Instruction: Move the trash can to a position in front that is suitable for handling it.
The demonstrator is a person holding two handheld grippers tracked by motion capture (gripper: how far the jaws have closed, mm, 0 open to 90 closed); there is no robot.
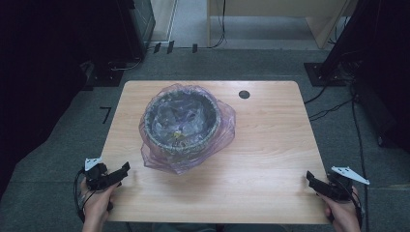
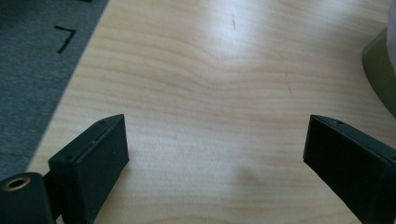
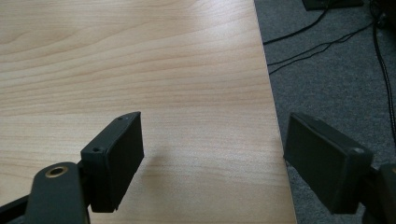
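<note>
A round green-grey bin [image 1: 183, 123] lined with a thin purple plastic bag [image 1: 227, 126] stands on the wooden table [image 1: 261, 145], a little left of its middle; small scraps lie inside. The bag's edge hangs over the rim and spreads on the tabletop. My left gripper [image 1: 123, 169] rests at the table's front left corner, open, with nothing between its jaws. In the left gripper view the left gripper [image 2: 215, 149] faces bare wood, the bin [image 2: 380, 70] at the far right. My right gripper [image 1: 309, 178] sits open at the front right corner. The right gripper [image 3: 212, 144] straddles the table's right edge.
A small black round hole [image 1: 244, 94] marks the table's back right. Grey carpet [image 1: 338, 140] surrounds the table, with cables [image 1: 329, 108] on the right and a black mark [image 1: 106, 114] on the left. Dark equipment stands [image 1: 333, 67] sit at the back.
</note>
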